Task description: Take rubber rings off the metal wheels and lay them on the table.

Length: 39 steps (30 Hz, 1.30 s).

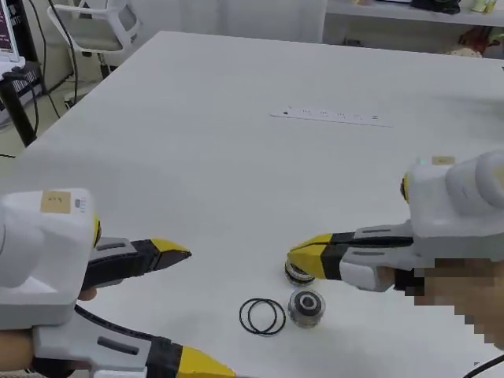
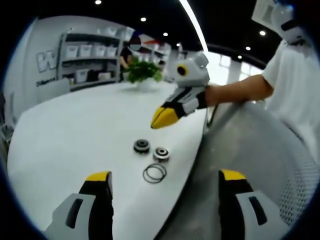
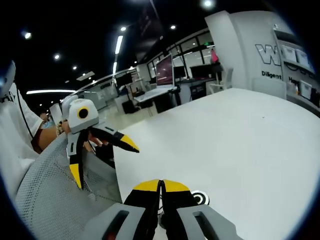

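Two small metal wheels lie near the table's front edge: one (image 1: 306, 305) stands free, the other (image 1: 298, 274) sits partly under my right gripper's tips. Two thin black rubber rings (image 1: 262, 316) lie overlapping on the table just left of the free wheel. My right gripper (image 1: 295, 257) is shut, nothing visible between its yellow tips, right above the farther wheel. My left gripper (image 1: 193, 309) is open and empty, left of the rings. In the left gripper view, the rings (image 2: 154, 173) and both wheels (image 2: 142, 146) (image 2: 161, 153) lie ahead of the open left gripper (image 2: 165, 176). A wheel (image 3: 200, 198) peeks beside my shut right gripper (image 3: 161, 185).
The white table (image 1: 236, 157) stretches far ahead with a flat power strip (image 1: 331, 115) at mid-distance. A white chair (image 1: 94, 27) stands at the far left corner and shelves line the back. A grey mesh chair (image 2: 260, 150) is close to the table's edge.
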{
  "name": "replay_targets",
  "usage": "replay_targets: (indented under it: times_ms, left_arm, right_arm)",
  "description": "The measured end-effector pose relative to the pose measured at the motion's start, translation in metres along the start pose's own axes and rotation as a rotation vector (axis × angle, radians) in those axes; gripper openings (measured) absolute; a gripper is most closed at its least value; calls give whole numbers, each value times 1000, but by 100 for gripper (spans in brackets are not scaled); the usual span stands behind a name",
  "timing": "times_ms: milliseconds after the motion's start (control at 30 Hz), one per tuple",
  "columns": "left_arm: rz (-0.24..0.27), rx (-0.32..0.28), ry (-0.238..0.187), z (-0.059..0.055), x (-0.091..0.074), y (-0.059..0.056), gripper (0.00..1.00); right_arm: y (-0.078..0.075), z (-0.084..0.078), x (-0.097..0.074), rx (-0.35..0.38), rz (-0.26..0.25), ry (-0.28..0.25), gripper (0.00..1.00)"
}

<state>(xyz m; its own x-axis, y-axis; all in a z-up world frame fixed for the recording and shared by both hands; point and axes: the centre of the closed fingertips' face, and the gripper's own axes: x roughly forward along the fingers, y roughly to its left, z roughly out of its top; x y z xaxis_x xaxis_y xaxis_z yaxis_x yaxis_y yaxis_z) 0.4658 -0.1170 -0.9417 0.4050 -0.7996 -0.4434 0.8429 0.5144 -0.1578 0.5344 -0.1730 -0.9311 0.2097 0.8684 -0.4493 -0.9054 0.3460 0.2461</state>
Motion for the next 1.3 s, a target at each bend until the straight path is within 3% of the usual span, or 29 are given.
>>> replay_targets:
  times_ms: [267,333,467,700,900,1000,1100,1300]
  left_arm:
    - [-24,26,-9,10,0,-2,93]
    - [-28,26,-8,14,0,-2,94]
    - [-32,47,-29,33,-2,3,93]
    - [-37,138,-41,73,-1,17,92]
    - [-40,206,-59,107,9,31,89]
    - [-47,224,-74,120,16,34,88]
    - [-53,255,-88,133,29,37,85]
    - [-54,277,-120,146,53,43,78]
  right_arm:
    - [-27,30,-22,-47,-69,-62,0]
    - [-33,42,-26,-50,-74,-104,0]
    - [-43,58,-32,-25,-89,-180,1]
    - [-58,60,-32,-36,-106,-175,7]
    - [-64,49,-27,-44,-104,-174,14]
    - [-68,37,-27,-31,-110,-176,24]
    - [-72,18,-24,-57,-120,-120,25]
    - [-73,-5,-14,-74,-89,-31,27]
